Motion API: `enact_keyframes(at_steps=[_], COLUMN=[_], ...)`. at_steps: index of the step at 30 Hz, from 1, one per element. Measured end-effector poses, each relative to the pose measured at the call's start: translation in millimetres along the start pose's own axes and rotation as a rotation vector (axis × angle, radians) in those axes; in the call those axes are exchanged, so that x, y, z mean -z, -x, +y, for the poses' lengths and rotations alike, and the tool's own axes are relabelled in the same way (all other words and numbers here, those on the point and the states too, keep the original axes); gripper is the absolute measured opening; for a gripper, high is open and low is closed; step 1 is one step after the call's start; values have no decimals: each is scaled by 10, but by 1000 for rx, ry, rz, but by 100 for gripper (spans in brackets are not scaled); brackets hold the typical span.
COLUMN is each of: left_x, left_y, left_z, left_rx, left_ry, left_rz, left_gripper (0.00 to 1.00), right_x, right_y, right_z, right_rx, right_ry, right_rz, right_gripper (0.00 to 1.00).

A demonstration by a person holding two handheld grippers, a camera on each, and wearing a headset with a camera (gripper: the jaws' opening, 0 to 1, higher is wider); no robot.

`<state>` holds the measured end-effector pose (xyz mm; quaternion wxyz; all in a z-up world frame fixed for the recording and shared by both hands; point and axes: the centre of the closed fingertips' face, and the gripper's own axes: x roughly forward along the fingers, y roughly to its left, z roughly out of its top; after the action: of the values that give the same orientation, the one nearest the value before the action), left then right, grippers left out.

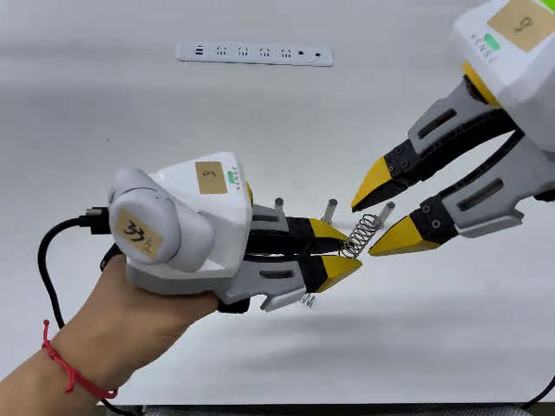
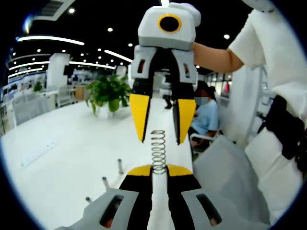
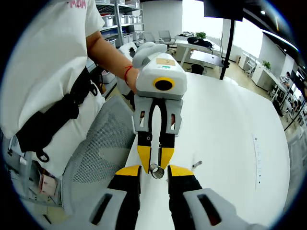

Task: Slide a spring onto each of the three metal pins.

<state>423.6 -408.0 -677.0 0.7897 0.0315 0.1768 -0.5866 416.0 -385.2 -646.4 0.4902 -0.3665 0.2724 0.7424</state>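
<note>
The left tongs [image 2: 159,171] are clamped on one end of a spring [image 1: 364,232]. They hold it in the air just beside the row of three metal pins [image 1: 329,210], near the pin at the right end of the row in the head view. The pins stand upright on the white worktop [image 1: 173,104], and all three look bare.

Gripping the coil by its end leaves the rest of its length sticking out free. That seems to be the point of the hold: it offers the other tongs something to take. The right tongs [image 3: 154,168] are apart, with one tip on each side of the spring's free end, and the left gripper view suggests they are not yet touching it.

This reads as a hand-over or re-grip, probably so the spring's open bore can be turned to face down over a pin. As held now, the spring lies slanted rather than in line with the pins.

A second spring [image 1: 307,300] lies on the worktop on the near side of the row, under the left tongs. With no pin loaded, the task looks to be at its start.
</note>
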Motion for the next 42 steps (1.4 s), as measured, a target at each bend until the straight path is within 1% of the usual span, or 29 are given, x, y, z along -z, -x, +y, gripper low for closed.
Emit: enact_keyframes(at_steps=[4,9,11,13,16,21,24,30,42], left_x=[6,7,9,12,7,3,2,2,7], left_y=[2,8,8,9,10,11,17,32,61], left_z=[0,-9,-15,-15,-16,-28,-33,-33,-24], left_rx=[2,8,12,14,17,22,24,24,19], left_ry=[0,-3,-6,-5,-6,-7,-9,-9,-21], left_rz=[-1,-3,-2,-2,-5,-8,-10,-16,-29], left_gripper=[10,10,10,10,10,10,10,10,11], right_x=[33,62,57,66,74,117,104,82,21], right_y=[-53,-85,-106,-84,-104,-87,-83,-92,-137], right_z=[12,18,29,11,44,23,17,23,14], right_rx=[-24,-46,-58,-67,-81,-88,-90,-97,-111], right_ry=[42,66,66,64,73,75,82,90,85], right_rz=[53,85,87,87,100,102,107,118,138], right_gripper=[20,18,18,18,17,14,13,12,12])
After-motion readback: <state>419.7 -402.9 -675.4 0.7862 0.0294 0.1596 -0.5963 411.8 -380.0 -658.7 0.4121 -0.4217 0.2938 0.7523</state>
